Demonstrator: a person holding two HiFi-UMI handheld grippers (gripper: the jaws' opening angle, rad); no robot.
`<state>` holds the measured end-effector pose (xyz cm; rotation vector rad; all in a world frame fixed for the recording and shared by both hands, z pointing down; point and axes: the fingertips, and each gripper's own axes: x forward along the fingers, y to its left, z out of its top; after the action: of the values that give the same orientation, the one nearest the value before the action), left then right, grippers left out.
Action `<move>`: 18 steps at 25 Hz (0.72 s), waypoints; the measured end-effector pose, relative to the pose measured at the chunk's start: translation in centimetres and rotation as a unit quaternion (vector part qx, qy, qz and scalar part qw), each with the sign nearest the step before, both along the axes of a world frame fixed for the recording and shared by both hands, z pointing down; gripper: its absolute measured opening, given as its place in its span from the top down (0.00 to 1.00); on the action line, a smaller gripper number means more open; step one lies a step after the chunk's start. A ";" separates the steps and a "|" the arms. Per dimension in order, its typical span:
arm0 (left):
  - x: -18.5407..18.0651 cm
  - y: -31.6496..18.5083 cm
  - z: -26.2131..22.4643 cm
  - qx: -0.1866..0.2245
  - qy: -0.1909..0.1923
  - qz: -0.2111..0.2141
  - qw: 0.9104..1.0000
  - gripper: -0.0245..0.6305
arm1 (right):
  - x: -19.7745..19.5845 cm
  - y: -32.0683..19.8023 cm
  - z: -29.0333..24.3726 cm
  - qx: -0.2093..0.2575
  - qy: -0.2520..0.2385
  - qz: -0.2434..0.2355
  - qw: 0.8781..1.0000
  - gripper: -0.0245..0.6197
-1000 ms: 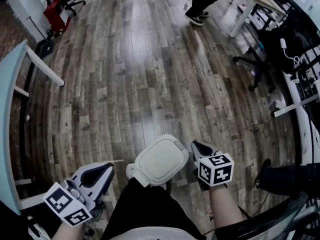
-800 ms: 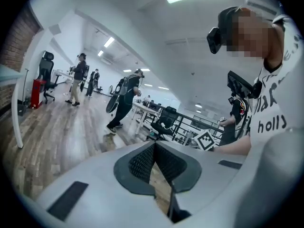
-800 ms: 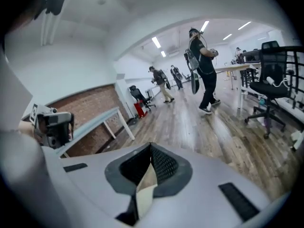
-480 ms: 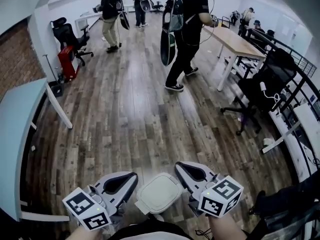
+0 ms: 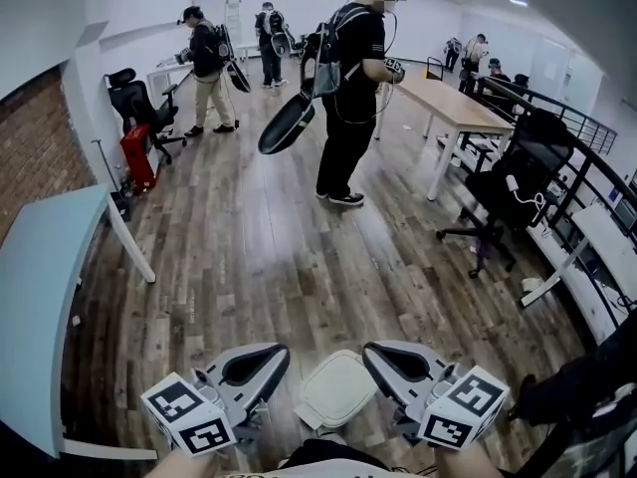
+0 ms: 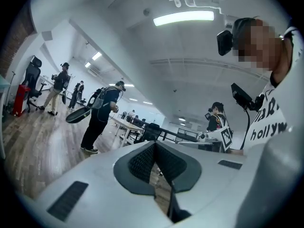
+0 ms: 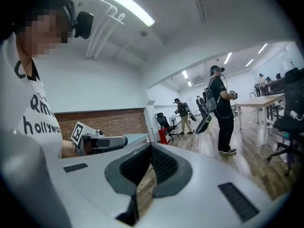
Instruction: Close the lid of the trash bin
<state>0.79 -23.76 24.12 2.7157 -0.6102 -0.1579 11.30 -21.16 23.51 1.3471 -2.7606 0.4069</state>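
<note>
**Lid looks down, job seems finished**

Wide wooden floor (image 5: 249, 257) ahead, a person (image 5: 350, 98) standing well off in the middle of it. Down at the bottom edge sits the bin (image 5: 338, 388), its pale lid lying flat on top. I'd call that closed, though a full seat can't be confirmed from above. Left gripper (image 5: 277, 355) and right gripper (image 5: 372, 353) flank it, each with jaws pressed together and empty, neither visibly touching the lid. Little appears left.

Open-plan office or lab, wood floor (image 5: 259, 257), long desk (image 5: 453, 103), swivel chair (image 5: 139, 108) (brick wall (image 5: 35, 152) at left)
</note>
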 end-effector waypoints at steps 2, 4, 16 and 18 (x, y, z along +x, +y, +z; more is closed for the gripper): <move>0.1 0.4 -0.2 0.005 -0.006 0.006 1.000 0.96 | 0.1 0.4 -0.8 0.007 -0.007 0.007 1.000 0.95; 0.1 0.9 -0.6 0.017 -0.012 0.012 1.000 0.96 | 0.1 0.5 -1.3 0.012 -0.012 0.012 1.000 0.95; -0.8 1.0 -1.0 0.032 -0.001 0.012 0.999 0.96 | -1.4 0.4 -1.9 0.031 0.030 0.006 0.999 0.95; -0.6 0.8 -1.1 0.034 -0.001 0.013 0.999 0.96 | -1.3 0.2 -2.0 0.033 0.032 0.005 0.999 0.95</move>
<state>0.18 -22.93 23.04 2.7872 -0.5807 -0.1734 9.99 -20.95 21.53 1.3628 -2.7382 0.2701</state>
